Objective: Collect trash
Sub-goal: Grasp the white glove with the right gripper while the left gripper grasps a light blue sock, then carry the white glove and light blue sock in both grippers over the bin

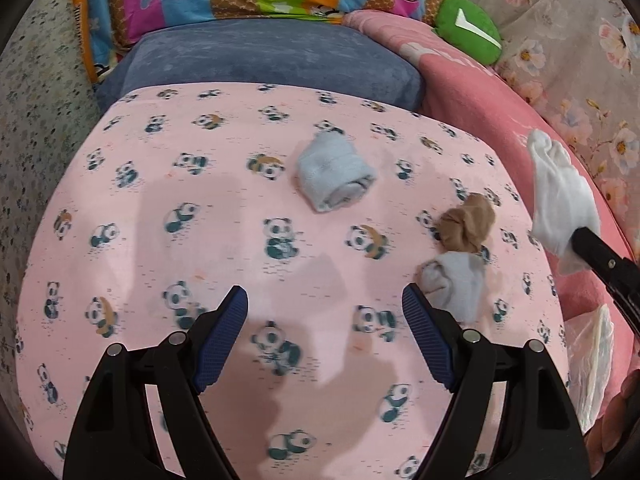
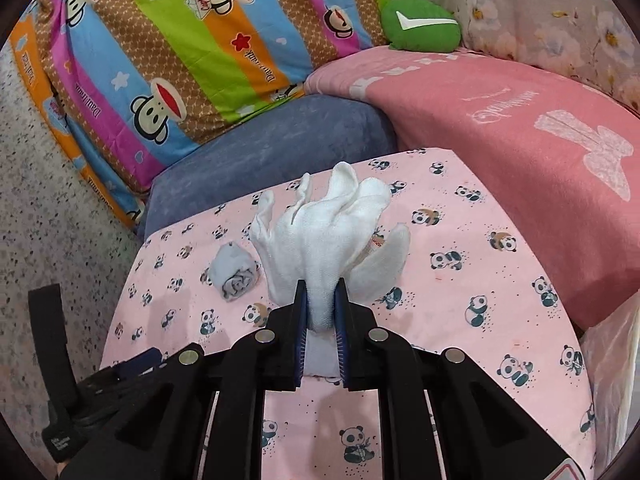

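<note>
1. While the right gripper (image 2: 321, 300) is pinching a white glove (image 2: 328, 232) between its pressed-together pads, the glove is hanging clear of the panda-print sheet (image 2: 480, 292), its fingers splaying toward 12 o'clock in the right wrist view.
2. Seen from the left wrist, that same white glove (image 1: 560, 200) is sitting at roughly 2 o'clock, over the pink blanket (image 1: 472, 92), with the right gripper's black finger (image 1: 600, 256) reaching in from 3 to 4 o'clock.
3. The left gripper (image 1: 325, 320) is standing spread wide and carrying nothing; only sheet is showing between its blue pads (image 1: 218, 344).
4. Three bundles are remaining on the sheet. A grey rolled sock (image 1: 454, 280) is lying just beside the left gripper's right-hand pad, at 1 o'clock from the gap, its long axis running roughly 11 to 5. A tan stocking wad (image 1: 466, 222) is touching its far end. A pale blue roll (image 1: 334, 178) is lying apart at 12 o'clock, its axis running 11 to 5.
5. Judgement: the left hand is nearer to all three. The grey sock is sitting outside the jaws, so a shift toward 2 o'clock is appearing necessary before closing.
6. A translucent plastic bag (image 1: 592, 360) is showing at 4 o'clock, probably the receptacle for the glove.
</note>
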`<act>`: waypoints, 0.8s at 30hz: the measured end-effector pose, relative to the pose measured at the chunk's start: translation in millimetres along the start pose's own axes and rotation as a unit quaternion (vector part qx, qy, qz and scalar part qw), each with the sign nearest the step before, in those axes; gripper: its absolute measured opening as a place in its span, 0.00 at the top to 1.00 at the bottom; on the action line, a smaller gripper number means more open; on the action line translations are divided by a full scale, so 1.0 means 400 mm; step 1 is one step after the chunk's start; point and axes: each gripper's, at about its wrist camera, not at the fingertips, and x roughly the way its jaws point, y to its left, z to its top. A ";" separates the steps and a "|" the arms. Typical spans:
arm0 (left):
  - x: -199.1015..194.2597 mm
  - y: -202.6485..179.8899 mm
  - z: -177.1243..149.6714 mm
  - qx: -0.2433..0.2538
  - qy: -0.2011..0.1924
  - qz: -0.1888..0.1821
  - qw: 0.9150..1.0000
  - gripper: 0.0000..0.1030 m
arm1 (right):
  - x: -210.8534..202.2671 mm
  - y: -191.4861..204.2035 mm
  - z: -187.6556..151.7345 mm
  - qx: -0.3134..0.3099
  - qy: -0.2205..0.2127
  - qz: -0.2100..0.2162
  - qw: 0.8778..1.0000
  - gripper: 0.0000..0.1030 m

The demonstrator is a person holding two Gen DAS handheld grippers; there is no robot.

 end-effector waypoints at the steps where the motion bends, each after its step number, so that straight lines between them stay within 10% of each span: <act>1: 0.004 -0.017 0.000 0.006 0.001 -0.005 1.000 0.26 | -0.006 -0.010 0.004 0.005 -0.001 -0.002 1.000 0.87; 14: 0.115 -0.181 0.004 0.034 0.046 -0.070 0.996 0.27 | -0.029 -0.116 -0.001 0.041 0.008 -0.020 0.999 0.87; 20: 0.141 -0.198 -0.005 0.035 0.068 -0.079 0.994 0.63 | -0.033 -0.147 -0.019 0.053 0.014 -0.023 0.998 0.87; 24: 0.109 -0.204 -0.007 0.041 0.058 -0.078 0.994 0.68 | -0.048 -0.159 -0.023 0.055 0.009 -0.023 0.998 0.87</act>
